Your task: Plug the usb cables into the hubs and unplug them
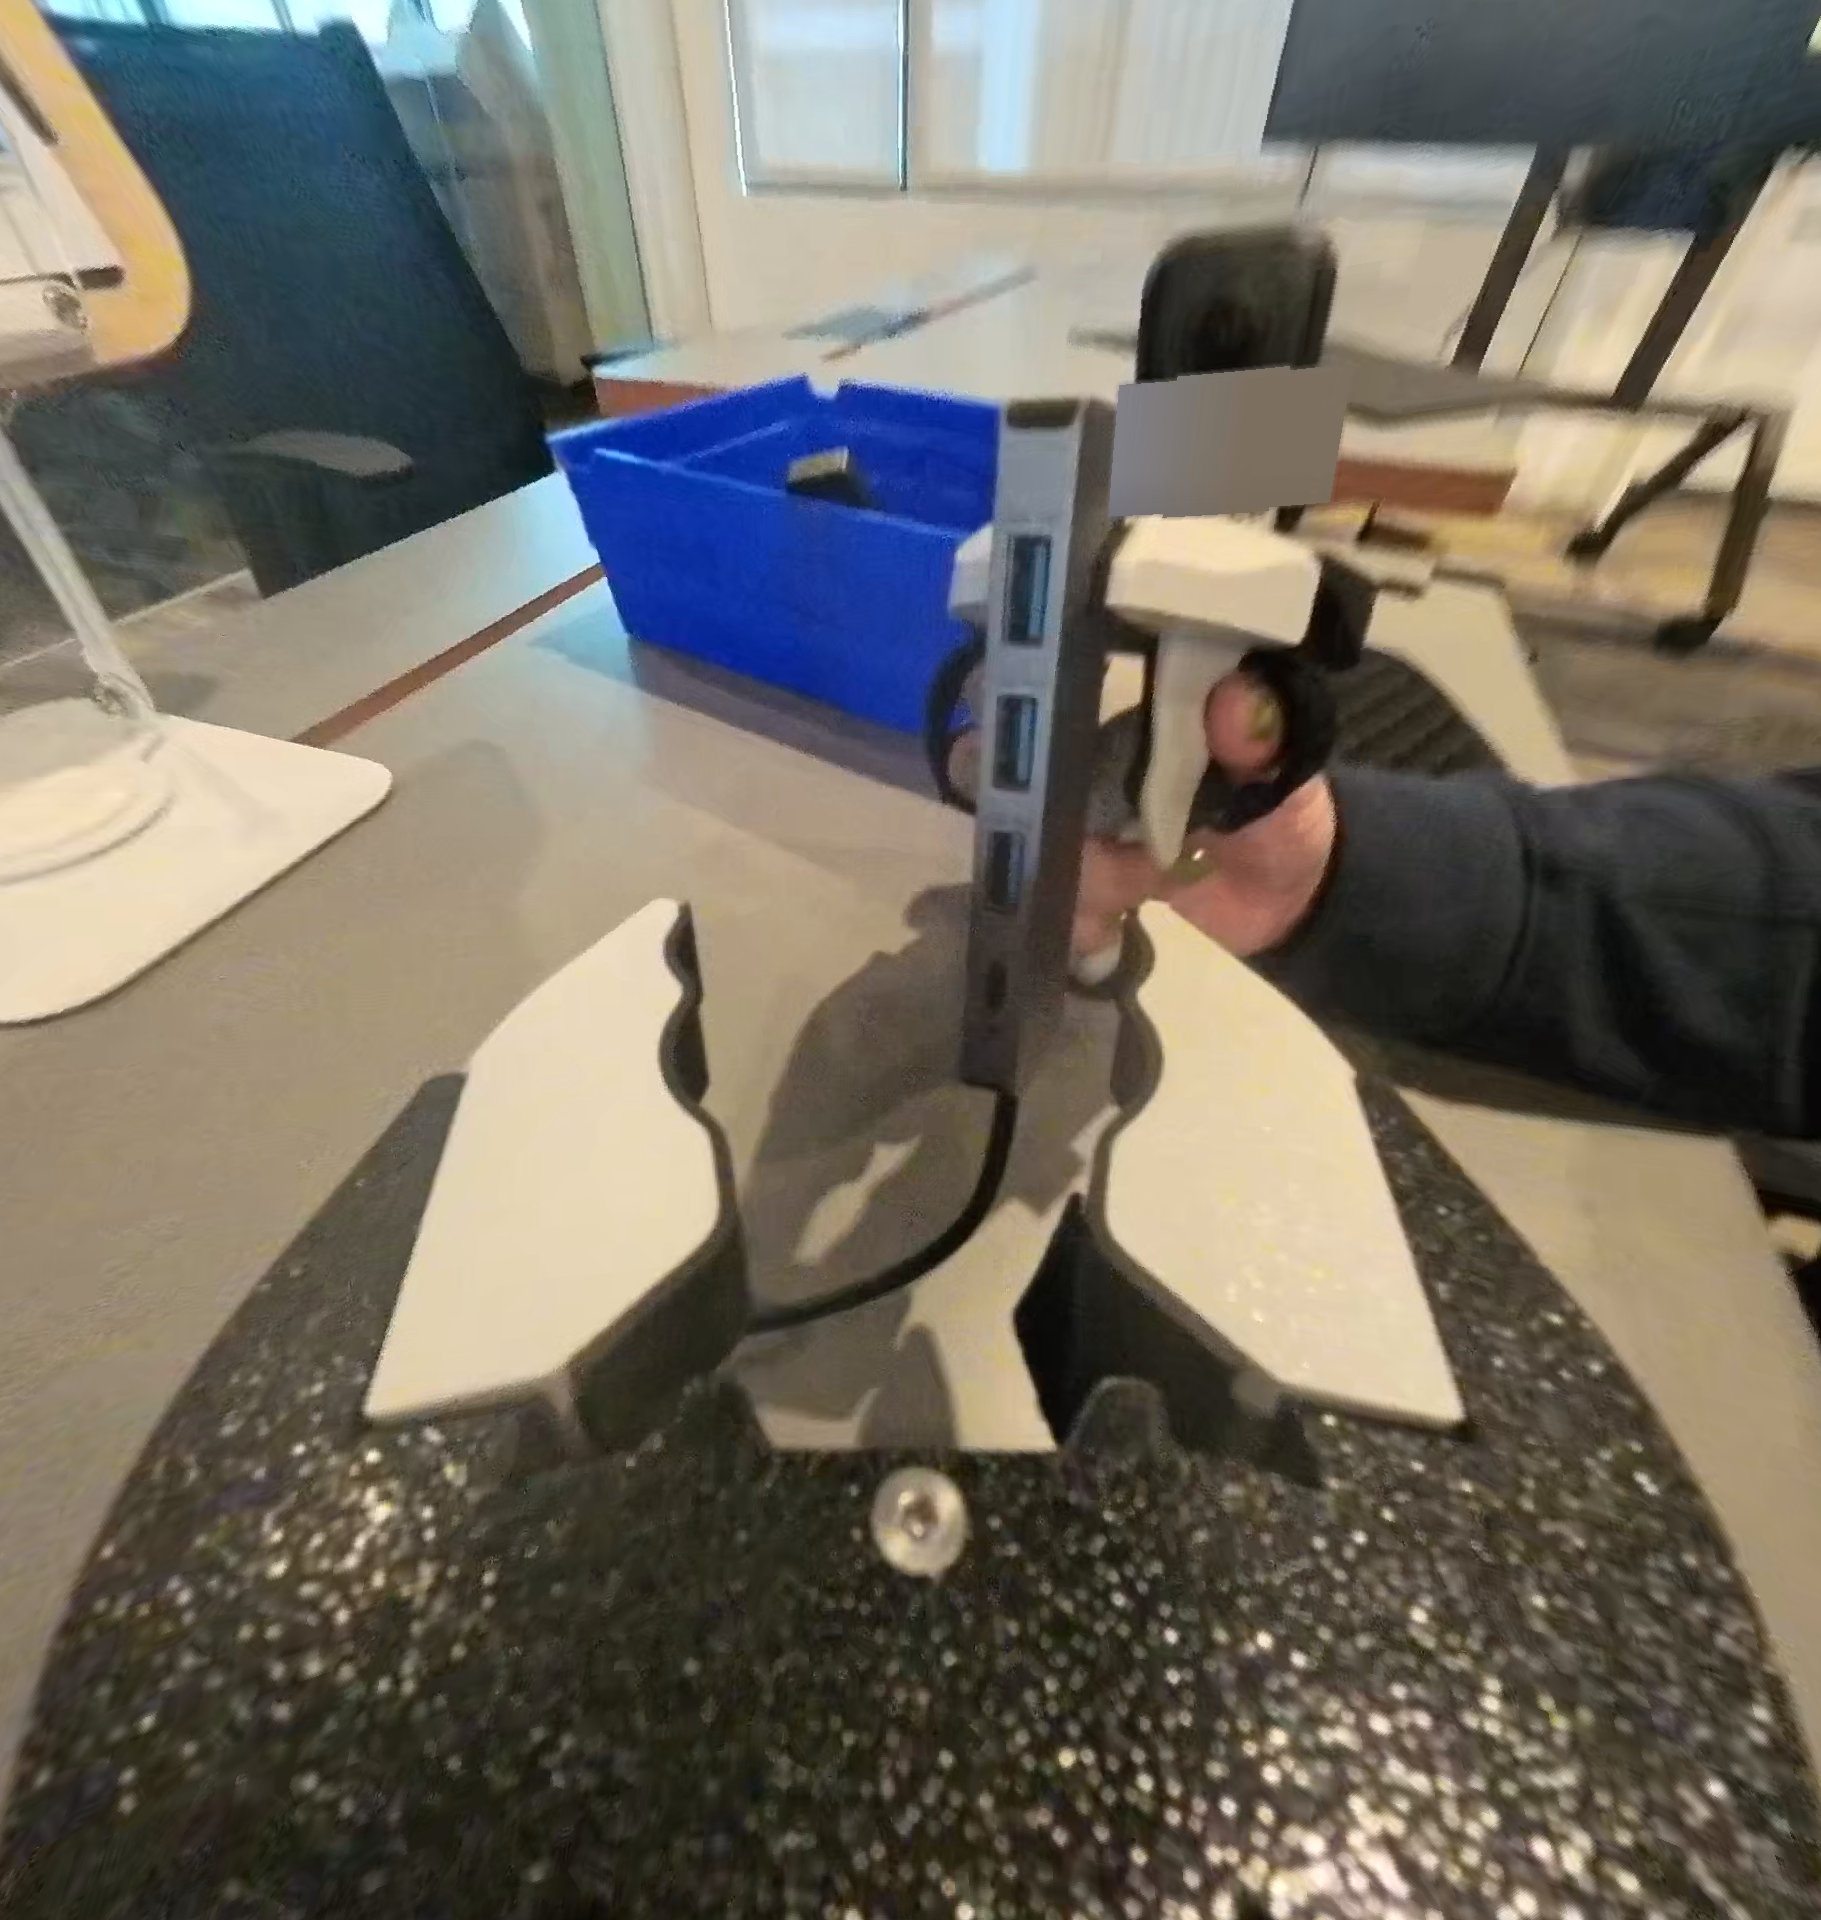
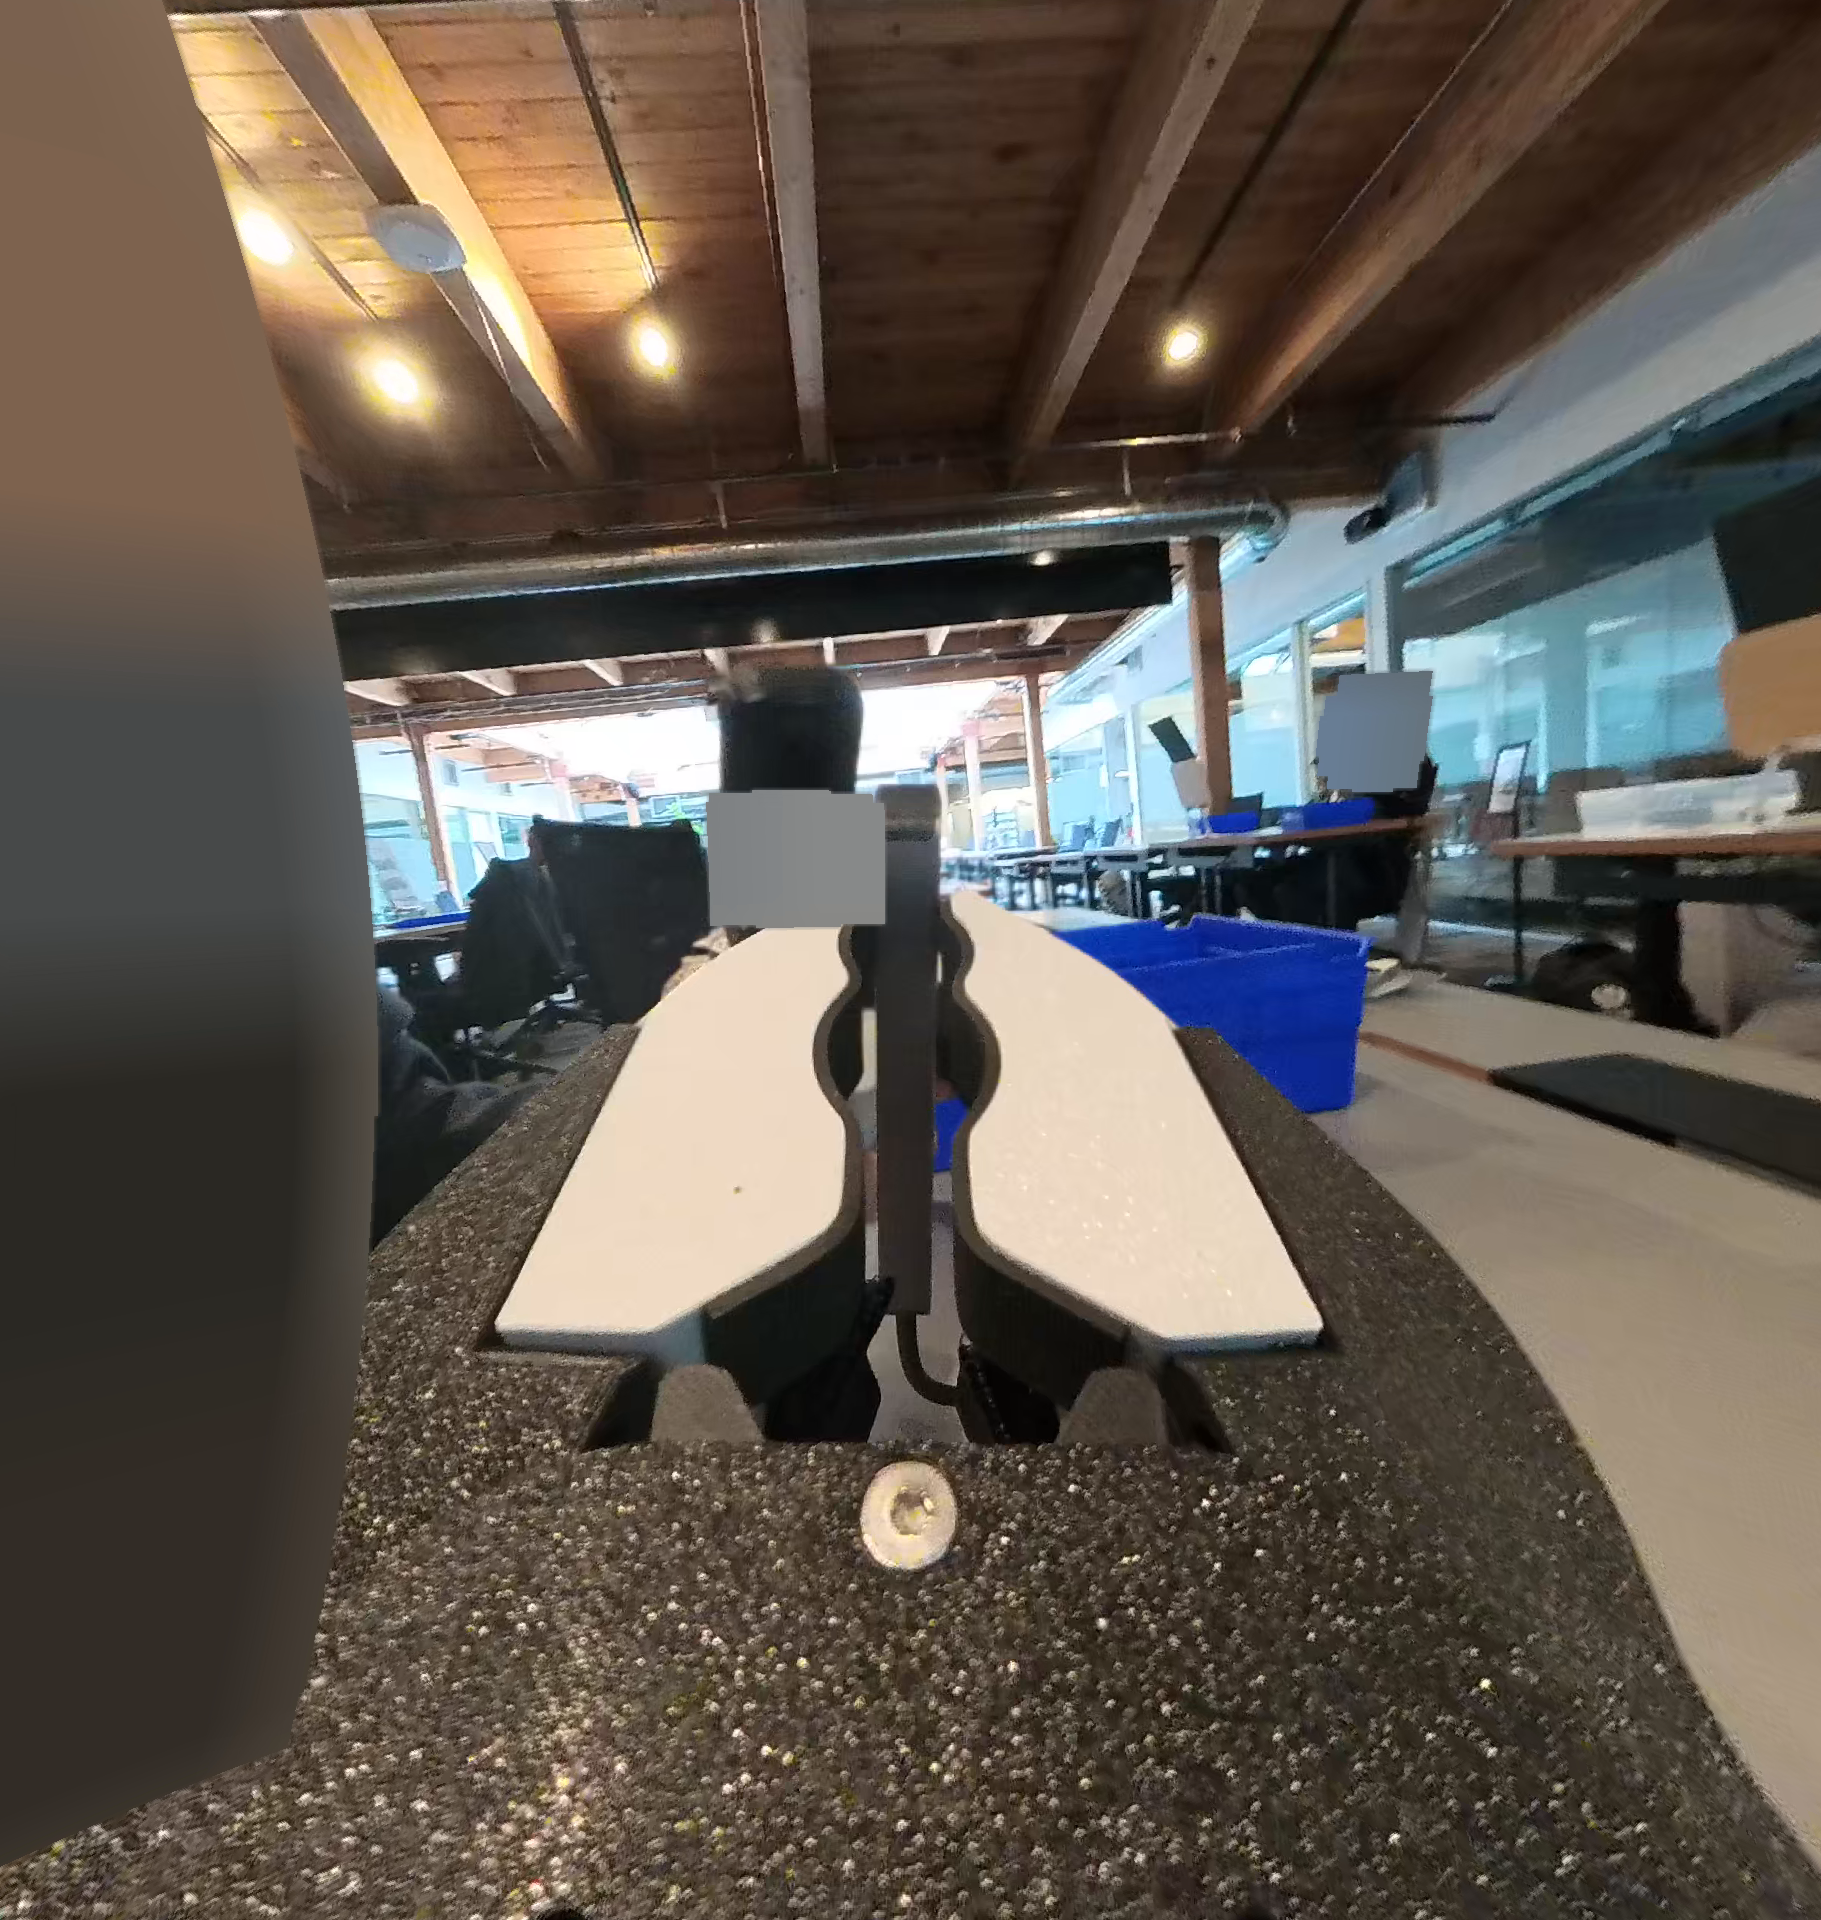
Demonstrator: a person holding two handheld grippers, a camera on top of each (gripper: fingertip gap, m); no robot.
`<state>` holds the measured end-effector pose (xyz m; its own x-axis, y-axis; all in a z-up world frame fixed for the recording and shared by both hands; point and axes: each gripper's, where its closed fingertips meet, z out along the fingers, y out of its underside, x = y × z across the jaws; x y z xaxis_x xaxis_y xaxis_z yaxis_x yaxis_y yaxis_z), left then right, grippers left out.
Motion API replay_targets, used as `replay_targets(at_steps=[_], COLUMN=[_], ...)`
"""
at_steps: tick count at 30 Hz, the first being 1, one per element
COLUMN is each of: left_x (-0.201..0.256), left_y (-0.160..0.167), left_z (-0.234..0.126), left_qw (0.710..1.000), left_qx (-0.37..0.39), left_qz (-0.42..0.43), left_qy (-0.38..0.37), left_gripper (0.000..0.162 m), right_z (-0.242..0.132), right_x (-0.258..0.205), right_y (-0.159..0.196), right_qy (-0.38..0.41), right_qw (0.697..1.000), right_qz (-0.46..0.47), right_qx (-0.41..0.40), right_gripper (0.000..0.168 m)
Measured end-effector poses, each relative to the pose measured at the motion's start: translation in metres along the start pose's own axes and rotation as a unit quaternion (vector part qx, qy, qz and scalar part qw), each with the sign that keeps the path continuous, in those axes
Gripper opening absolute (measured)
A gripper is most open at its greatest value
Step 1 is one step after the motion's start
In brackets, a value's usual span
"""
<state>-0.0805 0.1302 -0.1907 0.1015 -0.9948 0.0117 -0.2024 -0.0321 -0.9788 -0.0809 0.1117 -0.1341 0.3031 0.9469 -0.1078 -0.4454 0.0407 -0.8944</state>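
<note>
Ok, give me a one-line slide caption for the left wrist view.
Open left gripper faces the upright grey USB hub clamped by the right gripper, blue plastic bin behind.

The left gripper (image 1: 911, 1049) fills the lower frame, jaws spread wide. The right gripper (image 1: 1072, 582), centre right, is pinched closed, held by a dark-sleeved hand (image 1: 1238, 842).

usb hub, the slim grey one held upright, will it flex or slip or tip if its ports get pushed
The slim grey metal-looking usb hub is probably rigid: its edges look straight. It may slip, since the right hand-held gripper pinches only its smooth, narrow faces. Held upright with its thin black cable hanging below, it would likely pivot or tip under a sideways push.
</note>
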Motion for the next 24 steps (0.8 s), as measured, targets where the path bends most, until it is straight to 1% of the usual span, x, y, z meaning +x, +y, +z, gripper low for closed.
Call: replay_targets(at_steps=[1,2,4,6,9,11,12,14,17,19,20,24], left_x=[0.001,0.002,0.005,0.003,0.003,0.006,0.009,0.017,0.013,0.009,0.007,0.012], left_y=[0.0,0.0,0.003,0.008,0.018,0.022,0.022,0.022,0.023,0.023,0.023,0.026], left_z=[-0.002,-0.005,-0.009,-0.009,-0.008,-0.006,-0.005,-0.005,-0.003,-0.004,-0.005,-0.007], left_qw=[1.0,0.999,0.999,0.999,0.999,0.999,0.999,0.998,0.998,0.998,0.998,0.998], left_qx=[0.021,0.037,0.044,0.032,0.016,0.013,0.016,0.025,0.028,0.032,0.033,0.03], left_qz=[-0.012,-0.013,-0.007,-0.013,-0.02,-0.019,-0.015,0.008,0.039,0.052,0.056,0.047], left_qy=[0.002,0.006,0.021,0.021,0.021,0.031,0.037,0.053,0.026,0.012,0.006,0.03], left_gripper=[0.069,0.06,0.047,0.046,0.053,0.05,0.044,0.017,0.014,0.011,0.011,0.011], right_z=[0.001,0.001,0.003,0.003,0.004,0.005,0.006,0.007,0.005,0.003,0.003,0.003], right_x=[0.0,0.0,0.0,-0.001,-0.002,-0.003,-0.004,-0.004,-0.001,0.003,0.003,0.003], right_y=[0.002,0.004,0.007,0.009,0.009,0.009,0.009,0.01,0.011,0.011,0.011,0.024], right_qy=[-0.001,-0.001,-0.004,-0.005,-0.007,-0.011,-0.013,-0.011,0.002,0.019,0.022,0.009], right_qw=[1.0,1.0,1.0,1.0,1.0,1.0,1.0,1.0,1.0,0.999,0.999,0.996], right_qz=[0.003,0.005,0.007,0.009,0.012,0.014,0.014,0.01,-0.005,-0.023,-0.029,-0.025], right_qx=[-0.002,-0.005,-0.009,-0.009,-0.004,-0.005,-0.006,-0.007,-0.015,-0.021,-0.027,-0.083], right_gripper=[0.011,0.011,0.011,0.011,0.011,0.011,0.011,0.012,0.014,0.02,0.026,0.039])
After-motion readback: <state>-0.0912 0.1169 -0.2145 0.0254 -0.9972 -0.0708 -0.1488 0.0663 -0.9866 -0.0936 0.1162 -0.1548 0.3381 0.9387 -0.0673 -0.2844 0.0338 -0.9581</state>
